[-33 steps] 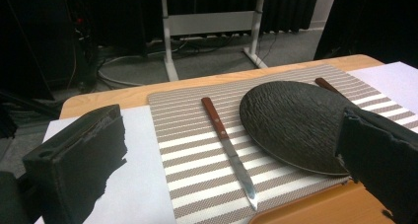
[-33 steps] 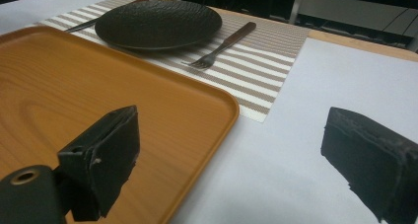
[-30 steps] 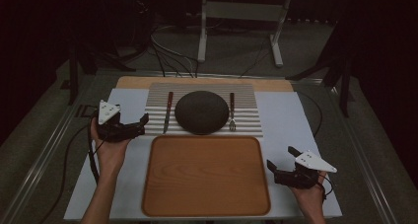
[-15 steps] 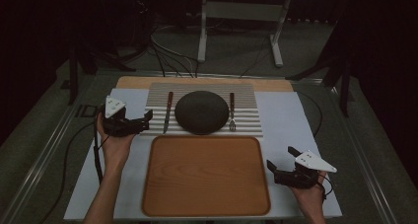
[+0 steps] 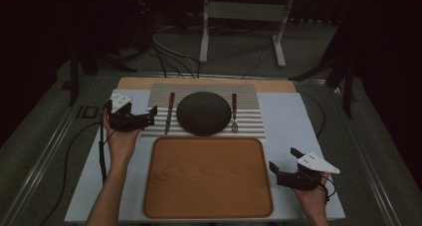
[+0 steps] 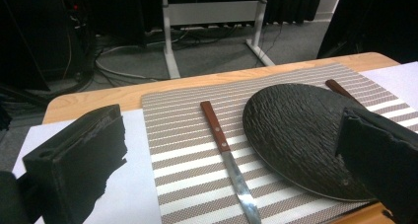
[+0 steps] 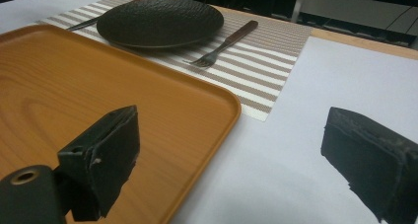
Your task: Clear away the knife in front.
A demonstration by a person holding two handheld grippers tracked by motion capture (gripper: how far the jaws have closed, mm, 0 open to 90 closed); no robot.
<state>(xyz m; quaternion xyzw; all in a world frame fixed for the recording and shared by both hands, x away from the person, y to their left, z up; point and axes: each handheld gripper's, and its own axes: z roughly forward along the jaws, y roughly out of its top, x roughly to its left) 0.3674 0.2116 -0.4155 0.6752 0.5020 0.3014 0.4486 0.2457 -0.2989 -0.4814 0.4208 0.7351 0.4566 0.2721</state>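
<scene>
A black textured plate (image 5: 204, 113) rests on a striped placemat (image 5: 249, 94), with a wooden-handled knife (image 5: 169, 112) to its left and a fork (image 5: 234, 114) to its right. An empty wooden tray (image 5: 209, 176) lies in front of the mat. My left gripper (image 5: 151, 116) is open just left of the knife, at the mat's left edge. In the left gripper view the knife (image 6: 224, 150) and plate (image 6: 300, 135) lie between its fingers (image 6: 79, 165). My right gripper (image 5: 282, 159) is open over the white sheet, right of the tray (image 7: 98, 95), and holds nothing.
A white sheet (image 5: 293, 116) covers the table around the mat and tray. Beyond the far edge stands a white metal frame (image 5: 244, 17), with cables (image 5: 169, 52) on the floor. Each gripper trails a cable off the table's side.
My left gripper has moved a little to the right and forward, closer to the knife. The right gripper has stayed put.
</scene>
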